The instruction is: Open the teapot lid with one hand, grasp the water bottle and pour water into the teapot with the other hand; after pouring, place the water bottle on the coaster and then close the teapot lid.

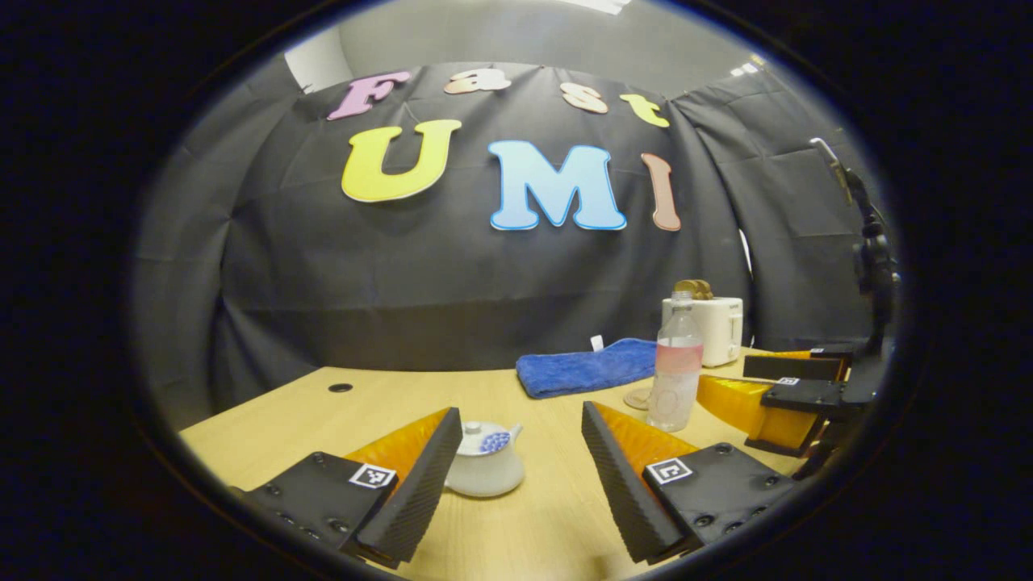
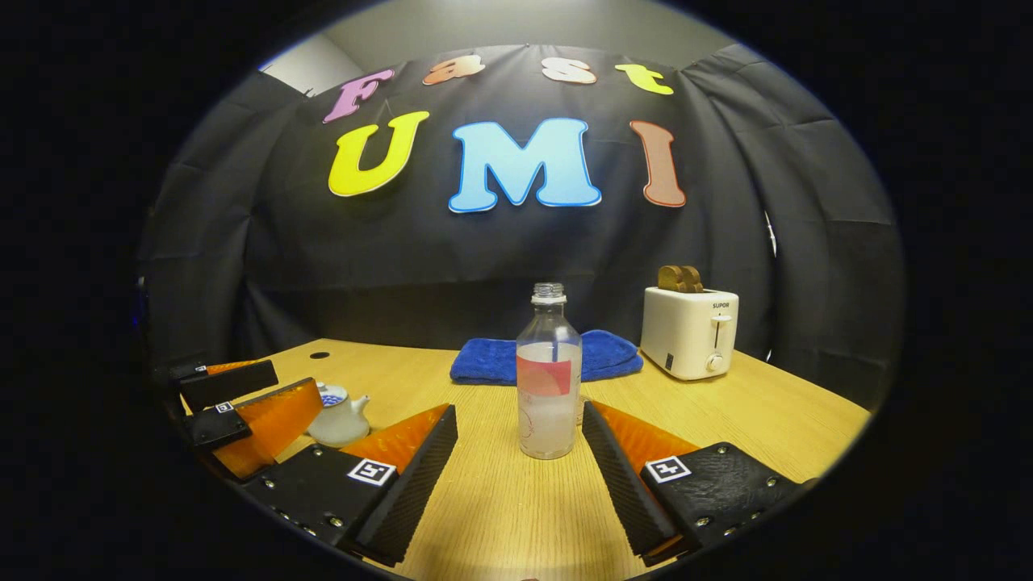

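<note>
Wooden table (image 2: 726, 420), teapot (image 1: 484, 464) lidded — bottle (image 2: 548, 379) upright

A light wooden table (image 2: 726, 420) stands before a creased black cloth wall (image 2: 500, 258). Grey wall (image 2: 516, 24) rises above. Far right, a white toaster (image 2: 690, 332).

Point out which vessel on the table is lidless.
The bottle: its neck is uncapped and open, while the teapot has its lid on.
</note>
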Demonstrator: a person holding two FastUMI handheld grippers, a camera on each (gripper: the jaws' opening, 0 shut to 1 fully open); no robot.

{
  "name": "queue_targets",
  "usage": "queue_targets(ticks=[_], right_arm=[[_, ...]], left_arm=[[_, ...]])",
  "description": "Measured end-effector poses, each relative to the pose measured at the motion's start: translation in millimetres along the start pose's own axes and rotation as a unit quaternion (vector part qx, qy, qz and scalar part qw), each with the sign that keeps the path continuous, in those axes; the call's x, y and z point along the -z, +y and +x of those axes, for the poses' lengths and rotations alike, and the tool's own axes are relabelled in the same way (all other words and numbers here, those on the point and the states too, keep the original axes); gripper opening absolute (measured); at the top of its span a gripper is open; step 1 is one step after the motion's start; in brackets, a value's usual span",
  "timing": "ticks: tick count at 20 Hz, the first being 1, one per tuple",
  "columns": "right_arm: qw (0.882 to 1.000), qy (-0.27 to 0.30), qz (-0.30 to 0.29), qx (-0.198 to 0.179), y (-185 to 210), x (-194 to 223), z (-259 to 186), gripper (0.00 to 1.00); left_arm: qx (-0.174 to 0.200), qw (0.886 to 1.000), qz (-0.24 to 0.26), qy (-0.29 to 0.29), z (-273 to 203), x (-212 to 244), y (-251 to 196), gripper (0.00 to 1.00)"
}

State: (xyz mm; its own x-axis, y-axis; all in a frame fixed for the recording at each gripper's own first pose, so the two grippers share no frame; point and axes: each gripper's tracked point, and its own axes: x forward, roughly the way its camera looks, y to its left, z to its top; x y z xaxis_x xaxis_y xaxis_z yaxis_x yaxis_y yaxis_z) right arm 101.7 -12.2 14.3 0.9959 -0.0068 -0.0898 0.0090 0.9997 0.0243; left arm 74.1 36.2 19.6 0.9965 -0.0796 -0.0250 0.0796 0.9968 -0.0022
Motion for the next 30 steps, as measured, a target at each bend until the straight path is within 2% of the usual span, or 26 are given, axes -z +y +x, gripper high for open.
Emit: queue_targets(ticks=[12, 20, 22, 26, 27, 29, 30], right_arm=[[0.998, 0.048, 0.041, 0.025, -21, 1, 63, 0.97], [0.997, 0.062, 0.014, 0.043, -23, 27, 90, 0.96], [0.998, 0.045, 0.000, 0.050, -24, 20, 92, 0.97], [0.997, 0.047, 0.020, 0.051, -27, 23, 94, 0.96], [0.997, 0.049, 0.031, 0.050, -28, 22, 95, 0.96], [0.996, 0.053, 0.051, 0.051, -31, 23, 96, 0.96], [0.996, 0.054, 0.058, 0.050, -32, 24, 96, 0.96]], left_arm=[[0.026, 0.999, -0.007, 0.026, 57, 8, 18, 1.00], [0.028, 0.999, -0.025, 0.034, 70, 15, 33, 0.99], [0.025, 0.999, -0.017, 0.033, 71, 15, 37, 0.99], [0.031, 0.998, -0.021, 0.055, 78, 26, 33, 0.93], [0.034, 0.997, -0.025, 0.061, 80, 28, 31, 0.86], [0.025, 0.997, -0.022, 0.071, 79, 31, 34, 0.78], [0.024, 0.997, -0.021, 0.071, 78, 30, 36, 0.66]])
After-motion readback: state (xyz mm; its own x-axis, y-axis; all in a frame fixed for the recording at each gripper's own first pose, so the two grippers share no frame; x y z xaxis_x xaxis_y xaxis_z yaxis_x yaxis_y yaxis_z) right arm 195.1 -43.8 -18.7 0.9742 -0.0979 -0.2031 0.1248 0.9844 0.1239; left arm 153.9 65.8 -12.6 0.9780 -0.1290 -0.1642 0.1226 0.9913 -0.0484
